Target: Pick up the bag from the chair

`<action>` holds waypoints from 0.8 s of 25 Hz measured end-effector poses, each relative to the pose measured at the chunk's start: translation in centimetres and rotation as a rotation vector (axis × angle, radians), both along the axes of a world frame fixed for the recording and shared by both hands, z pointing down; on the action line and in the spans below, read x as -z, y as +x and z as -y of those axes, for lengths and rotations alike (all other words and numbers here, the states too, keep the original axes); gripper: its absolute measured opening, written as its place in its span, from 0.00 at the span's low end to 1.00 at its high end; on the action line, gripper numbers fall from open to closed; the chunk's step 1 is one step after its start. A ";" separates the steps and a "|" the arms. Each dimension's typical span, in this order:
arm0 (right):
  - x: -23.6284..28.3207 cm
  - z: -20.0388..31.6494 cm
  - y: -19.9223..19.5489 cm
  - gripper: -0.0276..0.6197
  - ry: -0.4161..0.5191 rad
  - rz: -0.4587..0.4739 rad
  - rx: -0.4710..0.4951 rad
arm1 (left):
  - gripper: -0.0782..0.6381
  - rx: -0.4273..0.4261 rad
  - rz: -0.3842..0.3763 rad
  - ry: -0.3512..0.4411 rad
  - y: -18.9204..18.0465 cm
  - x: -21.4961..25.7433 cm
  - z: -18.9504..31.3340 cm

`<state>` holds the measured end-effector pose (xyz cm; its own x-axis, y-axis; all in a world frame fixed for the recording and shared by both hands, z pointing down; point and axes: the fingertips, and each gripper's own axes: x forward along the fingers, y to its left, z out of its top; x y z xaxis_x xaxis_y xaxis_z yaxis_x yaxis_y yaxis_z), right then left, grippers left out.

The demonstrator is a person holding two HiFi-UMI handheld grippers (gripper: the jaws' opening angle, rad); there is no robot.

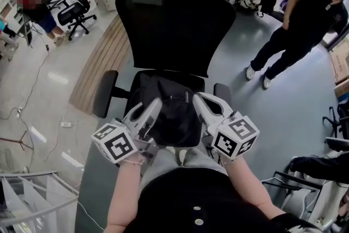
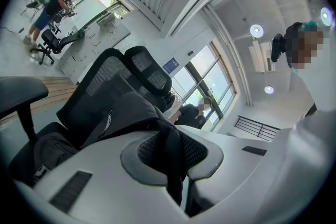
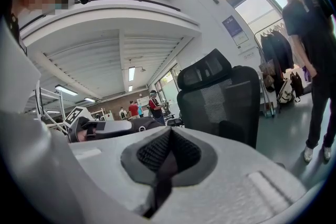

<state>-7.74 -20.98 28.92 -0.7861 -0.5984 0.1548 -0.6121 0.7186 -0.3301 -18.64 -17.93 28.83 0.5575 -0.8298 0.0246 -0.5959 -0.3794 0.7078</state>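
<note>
Head view: the black bag is being seen slumped on the seat of the black mesh chair, against the foot of the backrest, its long axis running roughly across the seat from side to side. It is being flanked by both tools. The left gripper is being held at its upper left edge and the right gripper at its upper right edge, both about equally near. Whether the bag is clear of the seat cannot be told. Left gripper view: the jaws of the left gripper are being held closed on a black strap, which is being seen running up out of the notch into the bag, directly ahead of the jaws, with the chair behind. A small pale label is being noted on the fabric, too small to be read. A blue wall sign is likewise unreadable. Right gripper view: the jaws of the right gripper are being held together. A dark band is being seen in the seam, strap or bare gap not being told apart. Judgement: the lift is being decided by the left-hand hold, with the pull needed upward and away from the backrest.
</note>
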 end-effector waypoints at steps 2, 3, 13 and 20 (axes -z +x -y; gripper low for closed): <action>0.0 0.0 -0.1 0.04 0.004 -0.006 0.004 | 0.19 0.001 0.002 -0.002 -0.1 0.0 0.0; -0.1 0.0 -0.1 0.04 0.005 -0.010 0.007 | 0.19 0.003 0.003 -0.002 -0.1 0.0 0.0; -0.6 -0.6 -0.6 0.04 0.005 -0.033 0.030 | 0.19 0.008 -0.001 -0.003 -0.3 -0.1 0.0; -0.6 -0.7 -0.4 0.04 -0.001 -0.033 0.039 | 0.19 0.007 -0.002 -0.006 -0.1 -0.1 0.0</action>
